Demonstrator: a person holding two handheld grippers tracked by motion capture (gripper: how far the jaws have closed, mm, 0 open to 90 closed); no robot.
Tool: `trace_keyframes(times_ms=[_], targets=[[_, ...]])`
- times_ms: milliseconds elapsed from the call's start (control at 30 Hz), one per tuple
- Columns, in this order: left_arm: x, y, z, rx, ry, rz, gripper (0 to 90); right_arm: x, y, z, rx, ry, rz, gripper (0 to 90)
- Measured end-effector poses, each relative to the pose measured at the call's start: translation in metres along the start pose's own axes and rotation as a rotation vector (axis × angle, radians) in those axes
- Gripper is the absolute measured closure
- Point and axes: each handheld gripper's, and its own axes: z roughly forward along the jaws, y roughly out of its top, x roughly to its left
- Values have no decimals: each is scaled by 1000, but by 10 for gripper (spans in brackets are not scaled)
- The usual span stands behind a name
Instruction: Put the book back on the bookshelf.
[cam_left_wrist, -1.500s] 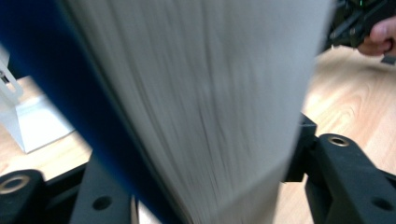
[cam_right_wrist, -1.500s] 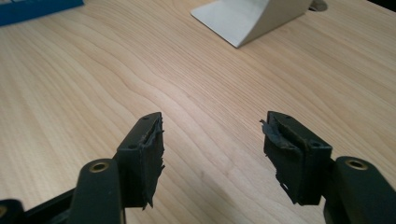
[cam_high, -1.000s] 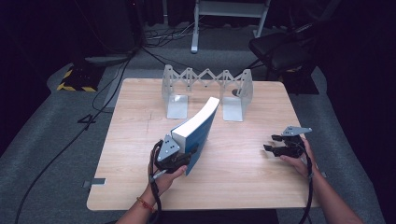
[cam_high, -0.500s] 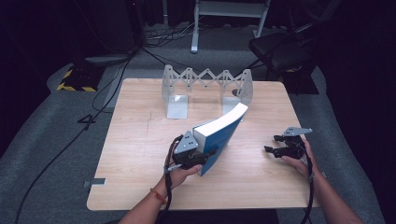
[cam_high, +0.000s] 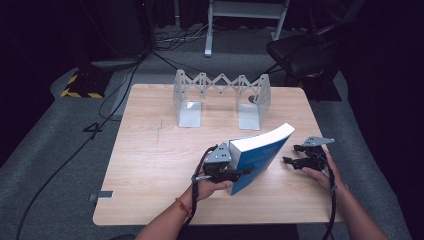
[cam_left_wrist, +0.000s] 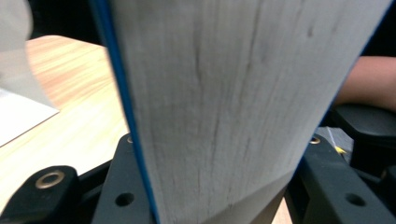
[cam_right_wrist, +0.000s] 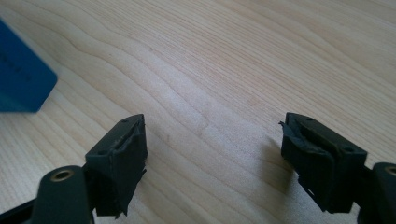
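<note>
The wooden table (cam_high: 150, 165) carried everything, and the blue book (cam_high: 257, 157) serves here as the landmark. Behind the book, toward the far edge, stood the grey accordion book rack (cam_high: 220, 97), its two end plates upright and the zigzag links stretched between them, well apart from the book.

The book itself was raised off the table surface and tilted, its white page block facing up and away, its blue cover turned toward the person. In the left gripper view the page edge (cam_left_wrist: 219, 102) rose straight up between the two black jaws.

On the near-left side of the book, the left gripper (cam_high: 227, 172) was clamped on its lower corner, jaws pressing both covers. Just to the right of the book, the right gripper (cam_high: 295, 156) rested low over the table with its jaws spread apart and nothing between them; they had just been opening wider. In the right gripper view a blue corner (cam_right_wrist: 23, 84) of the book lay off to one side of those jaws.

The step in hand looked like a handover or a two-handed steadying. To do it well, the right gripper would need jaws wide enough for the full thickness and a squared-up approach across the covers, while the left kept its clamp until the second grip was firm.
</note>
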Motion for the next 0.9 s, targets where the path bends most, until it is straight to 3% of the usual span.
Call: trace_keyframes(times_ms=[167, 367, 700, 900], targets=[[-1, 2, -2, 30, -64, 33, 600, 1, -1, -1, -2, 0, 6, 228], [1, 4, -11, 66, -80, 62, 602, 1, -2, -3, 5, 34, -30, 182], [10, 3, -36, 120, -159, 97, 596, 2, -3, -2, 12, 51, -41, 159], [12, 4, -47, 144, -148, 115, 591, 3, -3, -3, 13, 58, -45, 160]])
